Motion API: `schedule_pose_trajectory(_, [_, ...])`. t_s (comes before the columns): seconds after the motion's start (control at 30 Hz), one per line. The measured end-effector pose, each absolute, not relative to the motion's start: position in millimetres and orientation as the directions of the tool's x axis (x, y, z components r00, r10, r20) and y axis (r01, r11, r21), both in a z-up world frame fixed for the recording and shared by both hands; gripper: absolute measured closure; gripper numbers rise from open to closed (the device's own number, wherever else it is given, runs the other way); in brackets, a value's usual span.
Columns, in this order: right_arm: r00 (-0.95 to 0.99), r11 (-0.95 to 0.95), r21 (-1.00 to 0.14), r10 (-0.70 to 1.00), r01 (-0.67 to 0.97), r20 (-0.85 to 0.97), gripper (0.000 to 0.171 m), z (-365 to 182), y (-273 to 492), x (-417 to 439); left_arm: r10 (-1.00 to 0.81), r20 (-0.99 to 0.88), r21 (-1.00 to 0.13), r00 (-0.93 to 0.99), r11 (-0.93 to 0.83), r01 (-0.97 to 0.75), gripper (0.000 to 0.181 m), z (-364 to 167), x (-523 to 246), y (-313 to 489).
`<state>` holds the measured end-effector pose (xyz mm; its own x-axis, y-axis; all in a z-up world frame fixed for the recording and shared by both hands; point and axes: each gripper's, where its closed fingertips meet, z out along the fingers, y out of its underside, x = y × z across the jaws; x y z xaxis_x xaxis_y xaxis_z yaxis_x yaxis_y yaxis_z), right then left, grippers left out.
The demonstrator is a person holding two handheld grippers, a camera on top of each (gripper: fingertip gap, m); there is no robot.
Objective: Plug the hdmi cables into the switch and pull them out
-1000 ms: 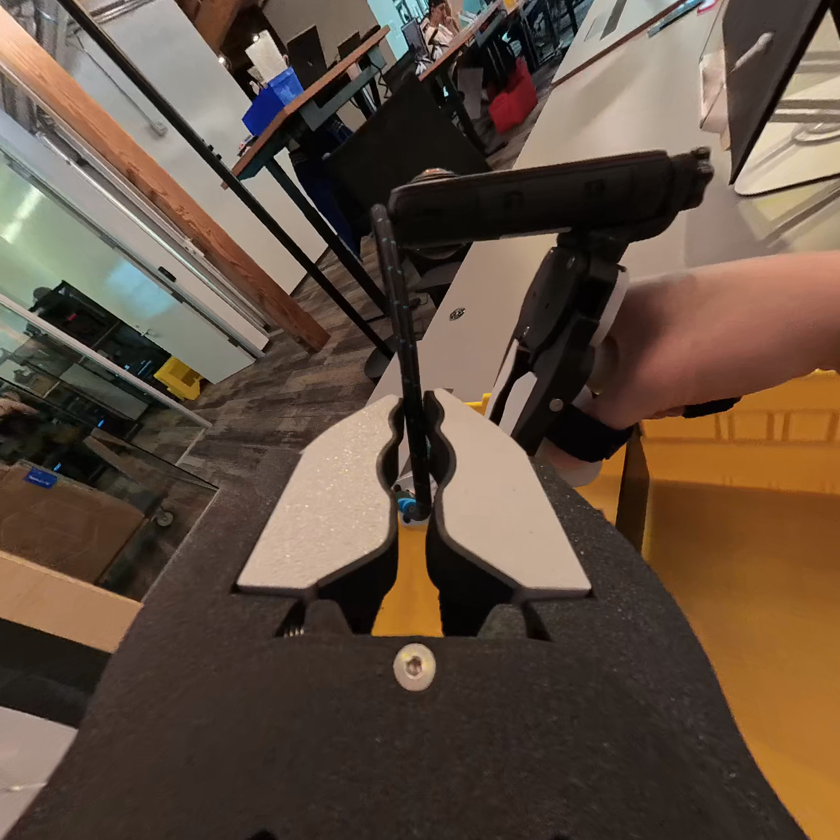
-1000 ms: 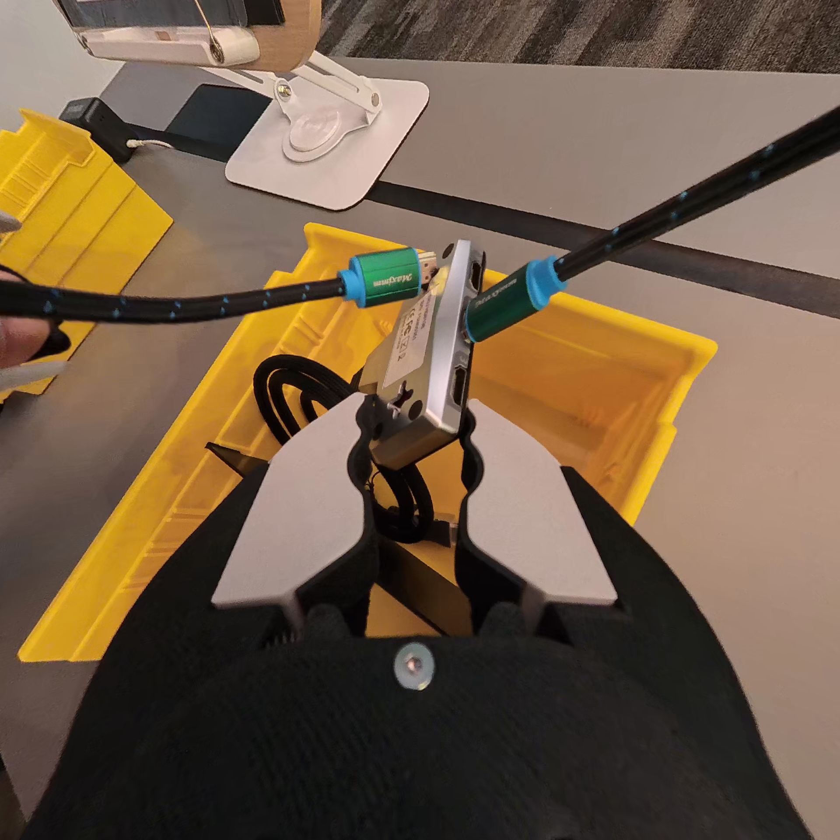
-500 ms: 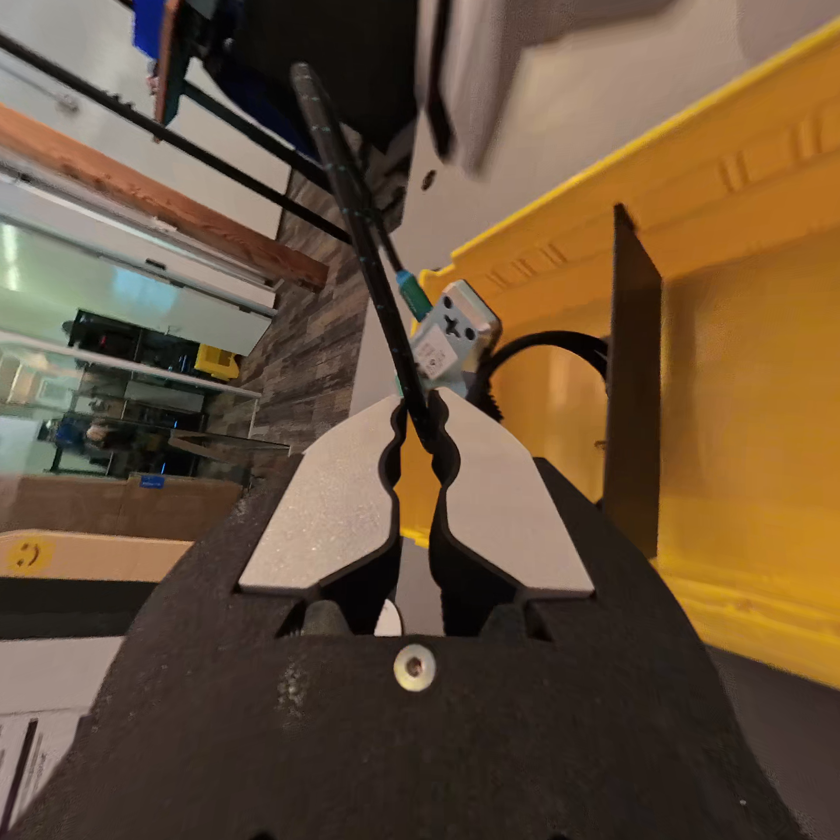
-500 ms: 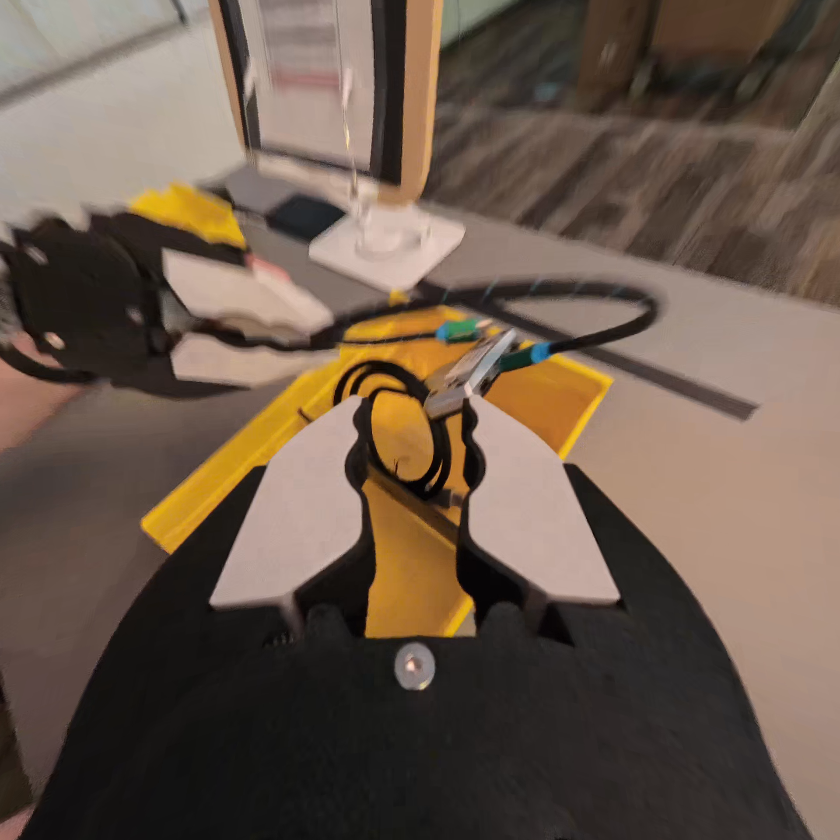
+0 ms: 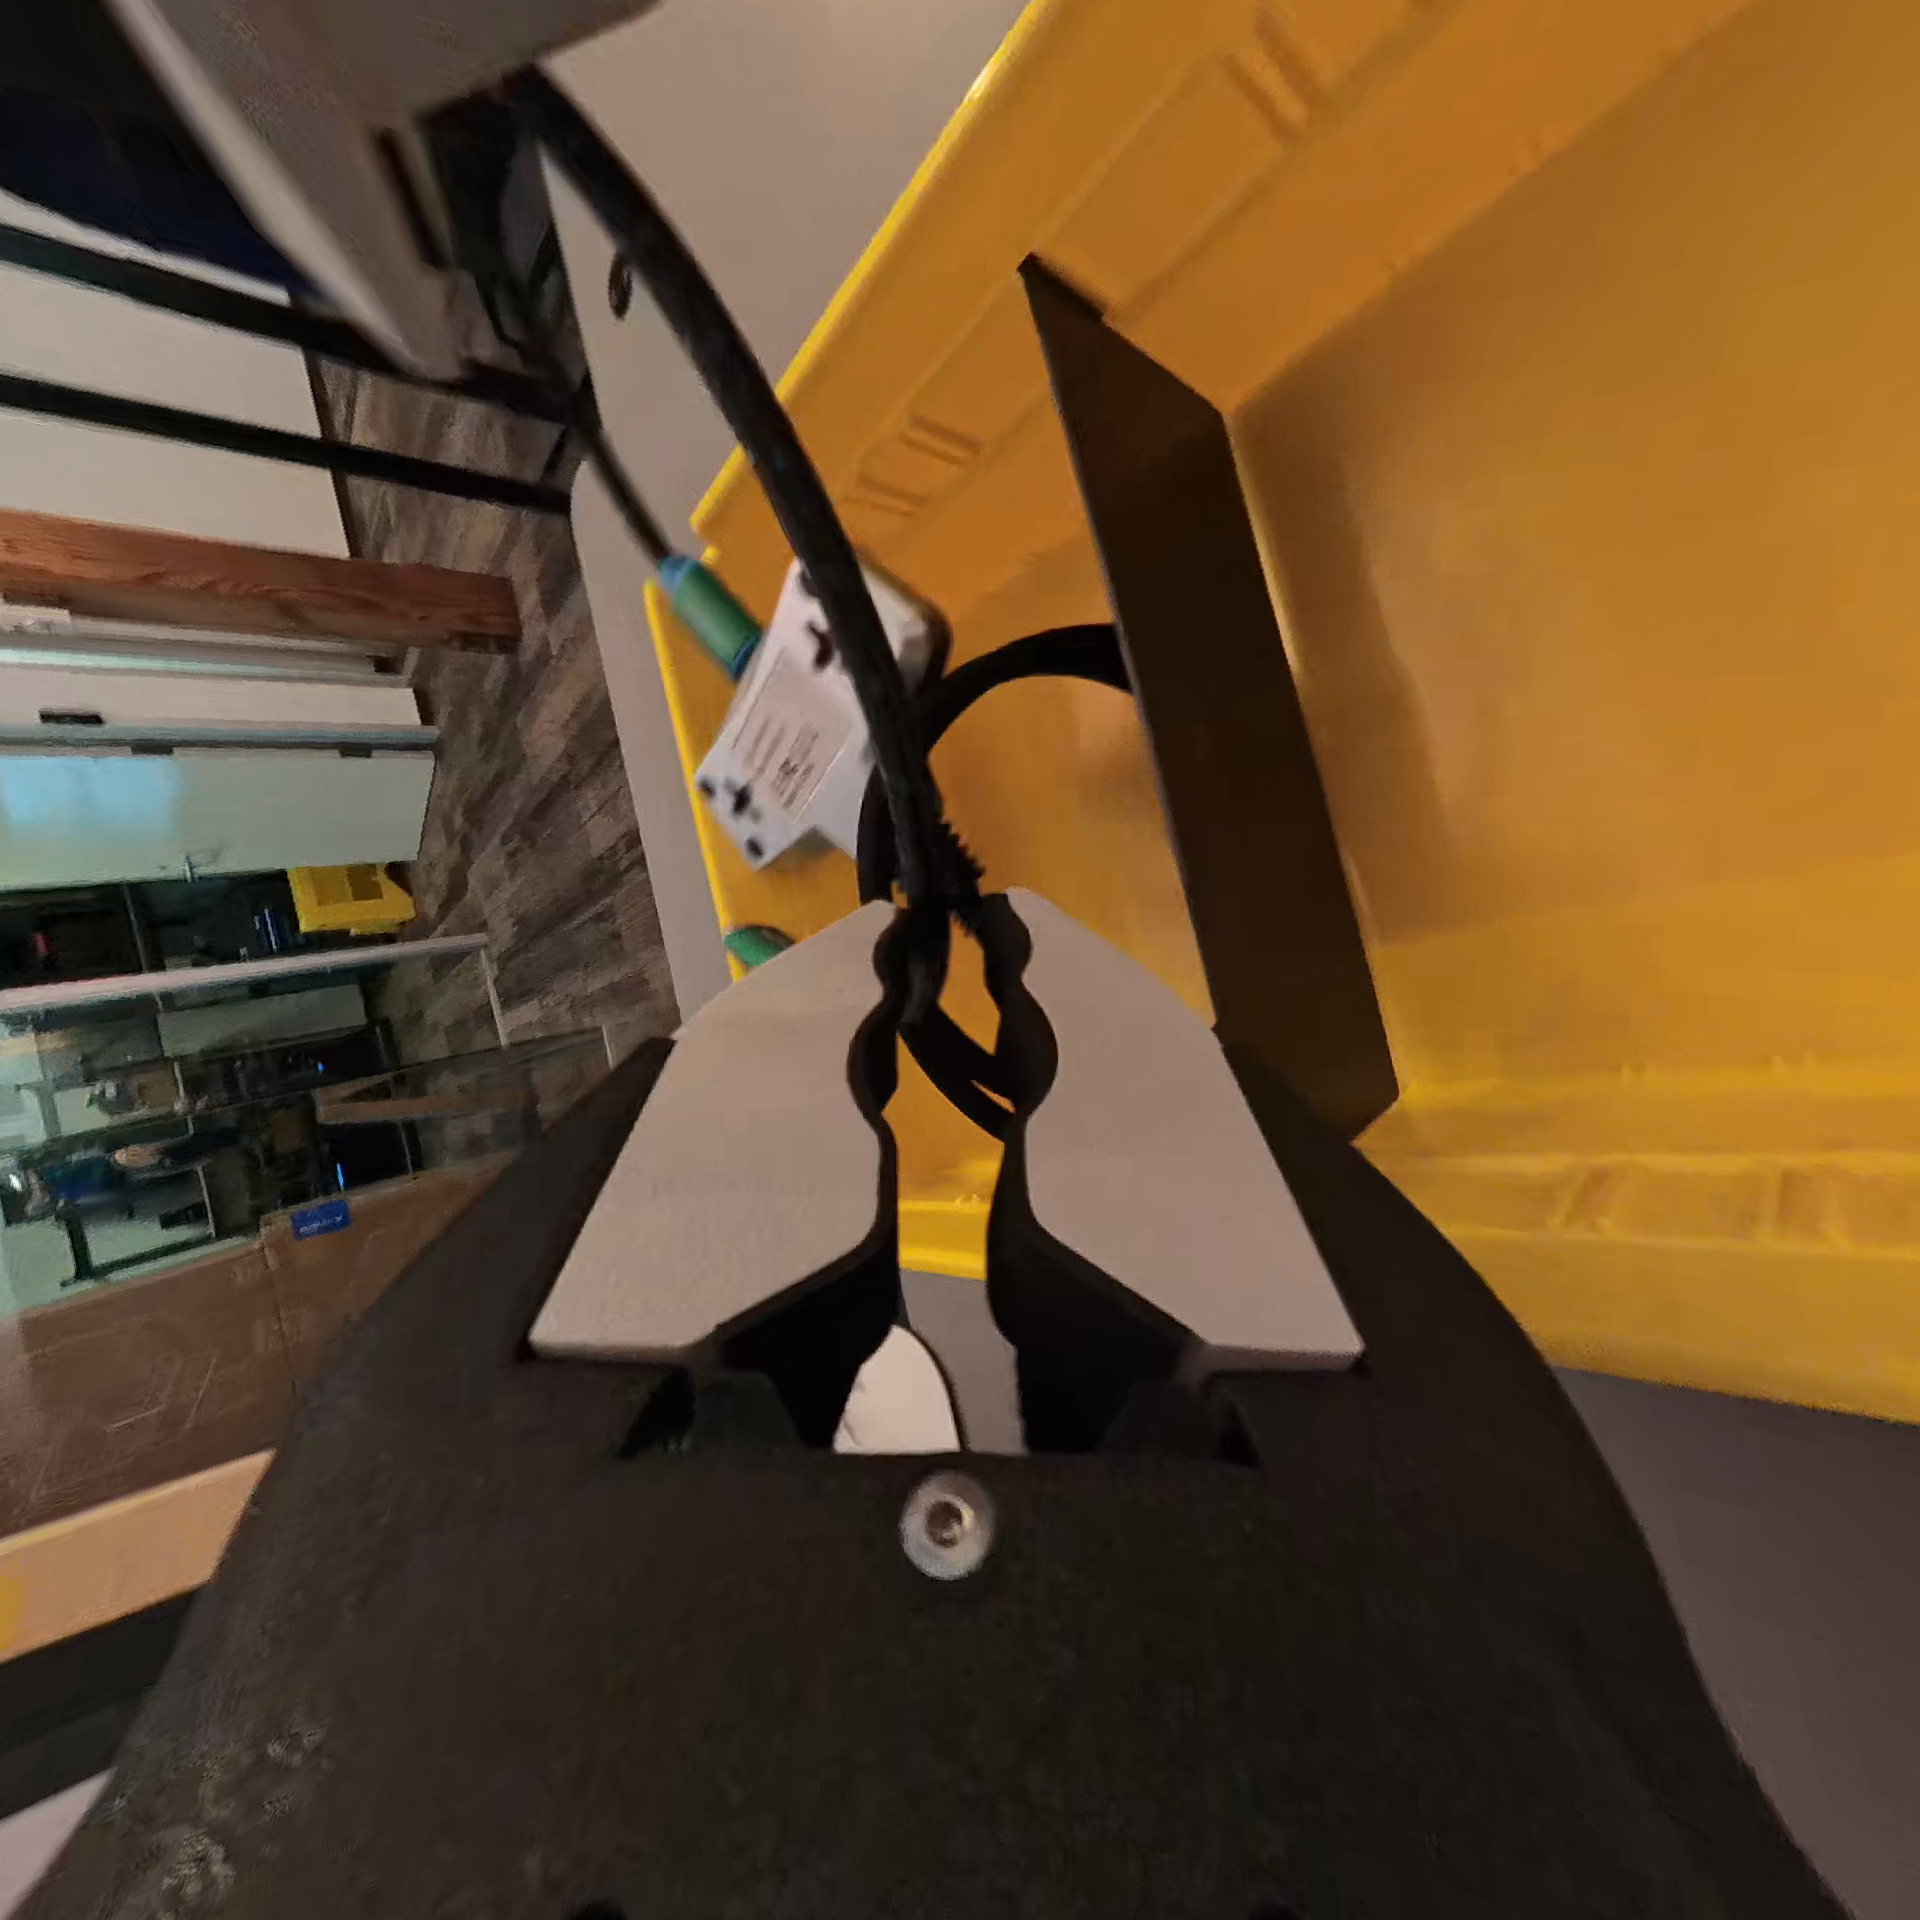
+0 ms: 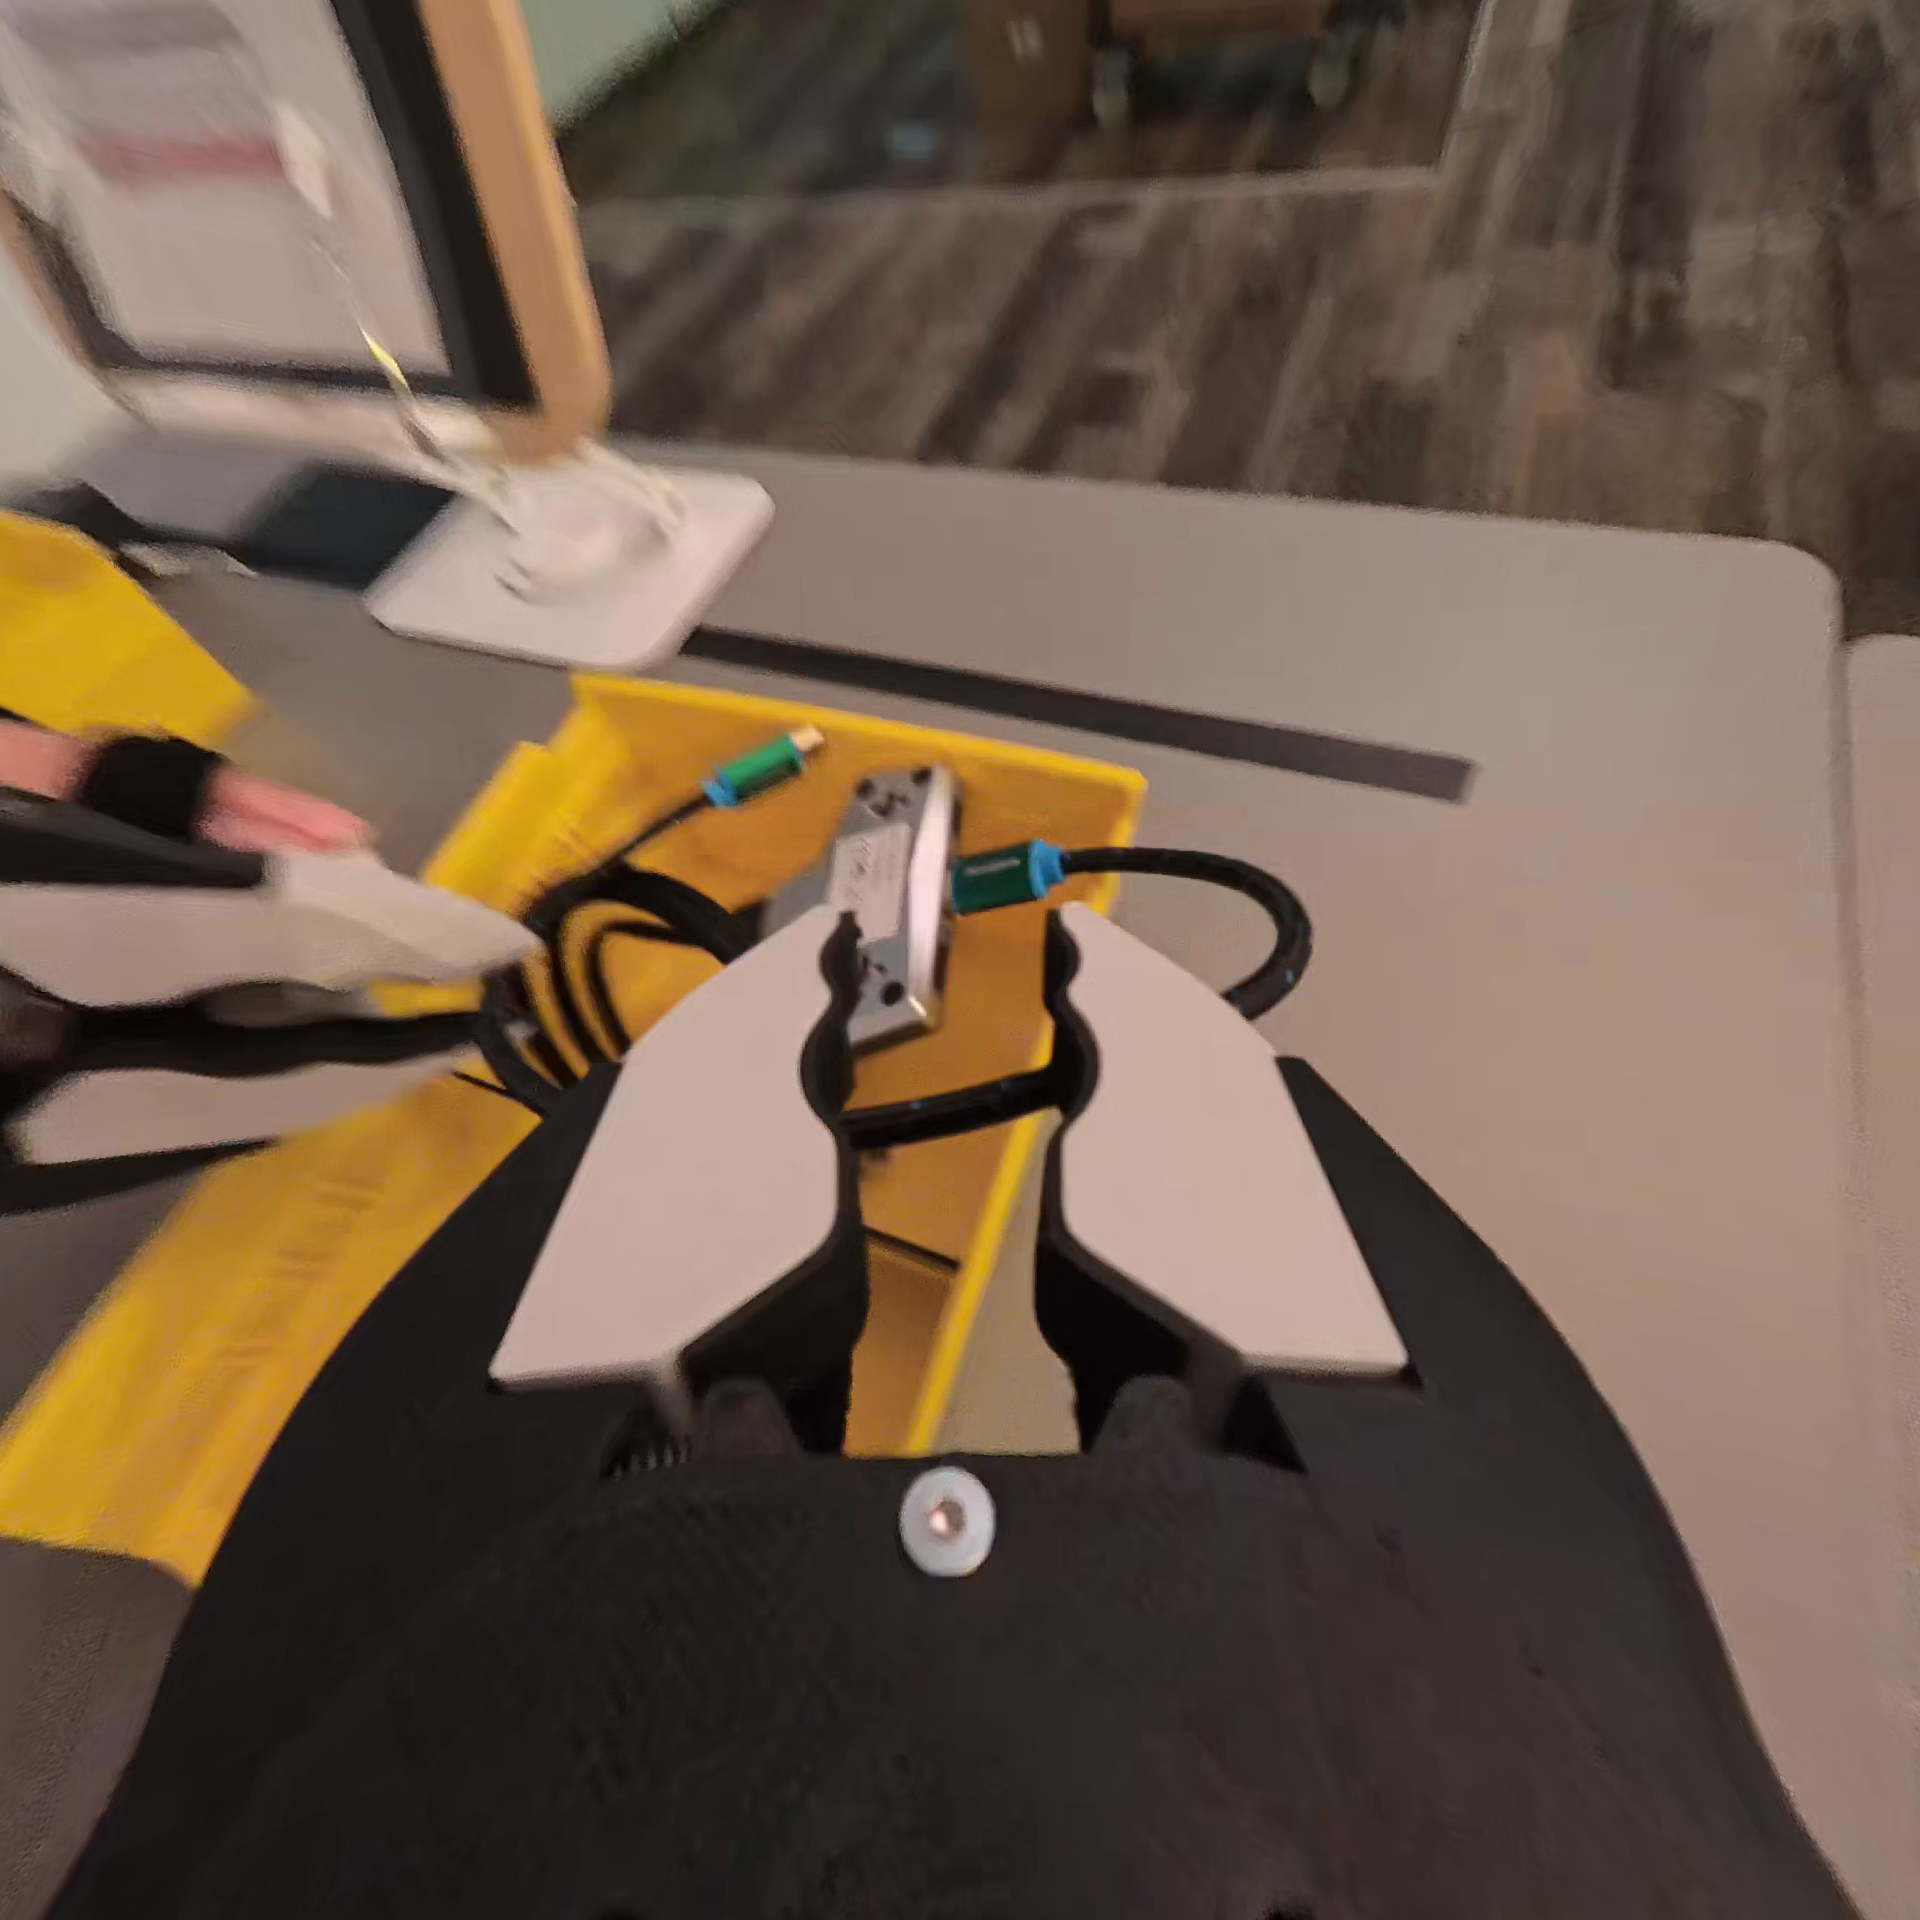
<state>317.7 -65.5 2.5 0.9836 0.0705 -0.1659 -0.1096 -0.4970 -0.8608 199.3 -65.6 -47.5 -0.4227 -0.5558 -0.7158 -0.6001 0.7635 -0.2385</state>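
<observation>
The silver HDMI switch (image 6: 899, 904) lies in the yellow bin (image 6: 1039, 769), just beyond my right gripper (image 6: 945, 925), which is open and empty. One green-and-blue HDMI plug (image 6: 1003, 868) sits in the switch's right side. A second green plug (image 6: 764, 764) lies loose in the bin, apart from the switch. My left gripper (image 5: 940, 920) is shut on the black braided HDMI cable (image 5: 831, 561) at the bin's edge, and it also shows in the right wrist view (image 6: 416, 935). The left wrist view shows the switch (image 5: 810, 727) with a plug (image 5: 712, 613) in it.
A black divider (image 5: 1195, 675) stands across the bin (image 5: 1558, 727). Coiled black cable (image 6: 603, 935) lies in the bin. A white monitor stand base (image 6: 582, 582) and a second yellow bin (image 6: 94, 644) stand behind on the grey table (image 6: 1455, 1039). Both views are blurred.
My right gripper has opened and let go of the switch, which now lies in the bin. One plug has come out of the switch. My left gripper moved down to the bin with the cable.
</observation>
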Motion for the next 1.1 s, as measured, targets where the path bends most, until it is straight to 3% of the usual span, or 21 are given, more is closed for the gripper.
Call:
schedule_pose_trajectory(0.13, [0.988, -0.546, -0.836, 0.092, -0.056, -0.126, 0.14, -13.7, -66.1, 321.0, -0.657, -0.638, -0.325, -0.401, 0.702, -0.634, 0.15, -52.5, 190.5, -69.4])
schedule_pose_trajectory(0.27, [0.982, -0.486, -0.866, 0.069, -0.123, -0.178, 0.14, -4.6, -67.8, 330.9, -0.727, -0.592, -0.444, -0.346, 0.653, -0.613, 0.152, -39.6, 175.6, -73.1])
schedule_pose_trajectory(0.47, [0.992, -0.407, -0.91, 0.059, -0.082, -0.115, 0.139, 14.6, -72.9, 337.1, -0.791, -0.579, -0.598, -0.199, 0.578, -0.555, 0.154, -2.4, 143.7, -71.2])
schedule_pose_trajectory(0.87, [0.998, -0.422, -0.905, 0.051, 0.052, 0.034, 0.136, 26.4, -69.1, 325.7, -0.786, -0.614, -0.642, -0.064, 0.546, -0.539, 0.156, 15.9, 79.4, -74.7])
schedule_pose_trajectory(1.1, [0.983, -0.18, -0.969, -0.033, 0.169, 0.178, 0.135, 97.9, -78.4, 312.7, -0.78, -0.578, -0.754, 0.241, 0.399, -0.522, 0.156, 67.8, -11.9, -45.2])
